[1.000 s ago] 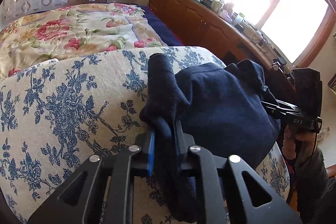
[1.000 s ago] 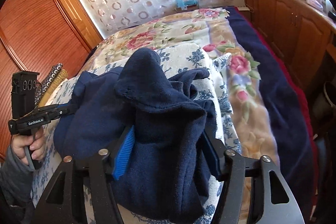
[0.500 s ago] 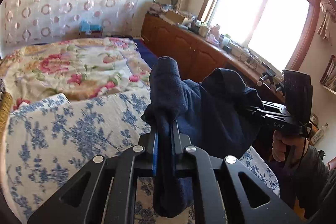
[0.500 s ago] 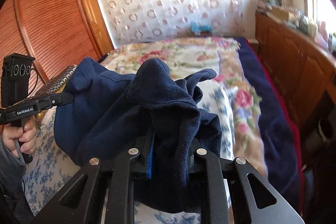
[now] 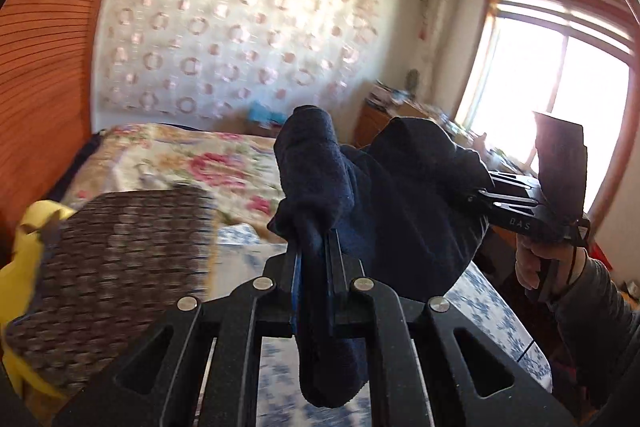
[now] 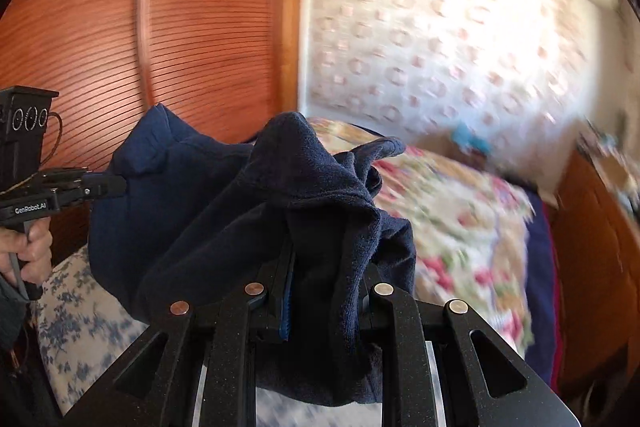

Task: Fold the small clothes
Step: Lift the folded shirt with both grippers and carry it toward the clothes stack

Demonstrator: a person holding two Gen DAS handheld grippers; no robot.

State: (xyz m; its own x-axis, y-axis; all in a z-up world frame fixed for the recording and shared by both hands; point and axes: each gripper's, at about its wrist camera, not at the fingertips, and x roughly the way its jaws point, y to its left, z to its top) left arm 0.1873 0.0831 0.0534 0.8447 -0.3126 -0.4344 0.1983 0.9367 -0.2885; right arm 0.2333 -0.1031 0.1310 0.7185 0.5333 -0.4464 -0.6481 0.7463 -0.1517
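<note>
Navy garment point(image 5: 400, 211) — pinched by both grippers' fingers point(image 5: 334, 255)

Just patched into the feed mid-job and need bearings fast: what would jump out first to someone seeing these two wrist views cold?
A dark navy fleece garment hangs bunched in mid-air, pinched at one edge by the left tongs and at another by the right tongs, both shut on it. Below lies a blue-and-white floral bedspread, with a pink floral quilt further back. A brown woven mat fills the left wrist view's lower left.
</note>
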